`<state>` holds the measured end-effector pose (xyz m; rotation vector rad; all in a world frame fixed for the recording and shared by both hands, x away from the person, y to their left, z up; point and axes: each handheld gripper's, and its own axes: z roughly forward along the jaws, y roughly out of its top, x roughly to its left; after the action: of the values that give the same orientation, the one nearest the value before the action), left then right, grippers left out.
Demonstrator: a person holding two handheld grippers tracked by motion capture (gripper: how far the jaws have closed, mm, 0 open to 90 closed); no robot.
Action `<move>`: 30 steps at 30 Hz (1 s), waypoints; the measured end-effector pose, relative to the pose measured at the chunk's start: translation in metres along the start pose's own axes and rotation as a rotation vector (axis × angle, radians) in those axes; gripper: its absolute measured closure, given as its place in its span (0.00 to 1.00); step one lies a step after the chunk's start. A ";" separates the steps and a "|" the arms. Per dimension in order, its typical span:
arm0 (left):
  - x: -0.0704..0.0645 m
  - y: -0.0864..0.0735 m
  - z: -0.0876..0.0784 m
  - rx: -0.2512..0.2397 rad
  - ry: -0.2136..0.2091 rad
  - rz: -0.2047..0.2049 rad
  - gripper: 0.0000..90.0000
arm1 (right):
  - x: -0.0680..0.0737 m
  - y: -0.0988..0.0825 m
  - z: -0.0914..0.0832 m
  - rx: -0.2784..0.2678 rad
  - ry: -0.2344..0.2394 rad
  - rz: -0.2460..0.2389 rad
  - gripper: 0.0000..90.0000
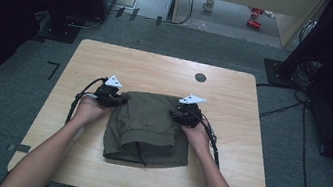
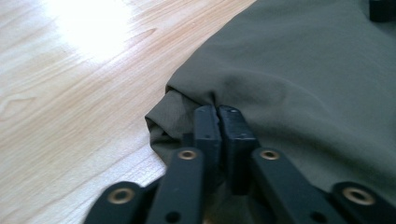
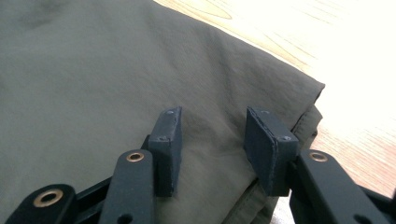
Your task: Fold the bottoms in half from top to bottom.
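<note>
With the left gripper (image 2: 218,122) pinching the olive garment's (image 1: 149,126) far edge on the table (image 1: 222,178) and the right gripper (image 3: 212,140) spread (gripping nothing), lifting now could skew the fold.

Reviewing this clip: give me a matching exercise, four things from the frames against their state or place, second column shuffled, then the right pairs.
Things:
1. left gripper
2. right gripper
3. olive garment
4. mug

States or places:
A. folded, lying on the wooden table
B. jaws apart, over the cloth near its edge
C. on the floor beyond the table's far edge
D. jaws pressed together at a fold of the cloth

Pairs: 1-D, 2-B, 3-A, 4-C
</note>
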<state>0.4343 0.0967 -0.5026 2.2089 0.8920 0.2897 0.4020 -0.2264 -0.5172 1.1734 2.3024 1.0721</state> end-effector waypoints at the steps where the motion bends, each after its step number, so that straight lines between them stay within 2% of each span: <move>1: 0.001 0.002 -0.002 0.002 0.002 -0.008 0.99 | 0.000 0.000 0.000 0.001 -0.001 0.000 0.64; 4: 0.011 0.002 -0.011 -0.023 0.003 -0.058 1.00 | -0.001 -0.001 -0.002 0.002 0.000 -0.003 0.66; 5: 0.015 0.001 -0.013 -0.025 0.011 -0.082 1.00 | -0.001 -0.002 -0.002 0.001 0.000 -0.005 0.66; 6: 0.019 0.000 -0.015 -0.027 0.026 -0.085 1.00 | -0.001 -0.002 -0.003 -0.001 0.000 -0.004 0.67; 7: 0.023 -0.002 -0.016 -0.036 0.034 -0.106 1.00 | -0.002 -0.002 -0.003 -0.003 0.002 -0.005 0.67; 9: 0.030 -0.005 -0.019 -0.015 0.130 -0.108 1.00 | -0.002 -0.003 -0.003 -0.001 0.000 -0.007 0.67; 11: 0.043 -0.012 -0.022 -0.037 0.098 -0.192 1.00 | -0.003 -0.003 -0.004 0.002 -0.002 0.003 0.67; 14: 0.049 -0.015 -0.029 -0.083 0.047 -0.243 1.00 | -0.004 -0.004 -0.005 -0.005 -0.002 0.008 0.67; 17: 0.045 -0.012 -0.034 -0.091 0.011 -0.228 0.96 | -0.004 -0.004 -0.005 -0.004 0.007 0.016 0.62; 21: 0.034 -0.008 -0.042 -0.092 -0.022 -0.188 0.91 | -0.004 -0.002 -0.008 0.005 0.016 0.032 0.62; 25: 0.024 -0.004 -0.054 -0.102 -0.039 -0.160 0.87 | -0.003 0.002 -0.022 -0.013 0.050 0.079 0.62; 30: 0.008 -0.003 -0.067 -0.115 -0.048 -0.130 0.84 | 0.003 0.002 -0.039 -0.014 0.088 0.097 0.62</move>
<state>0.4092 0.1395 -0.4575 2.0344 0.9641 0.2191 0.3778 -0.2414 -0.4902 1.2675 2.3206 1.1949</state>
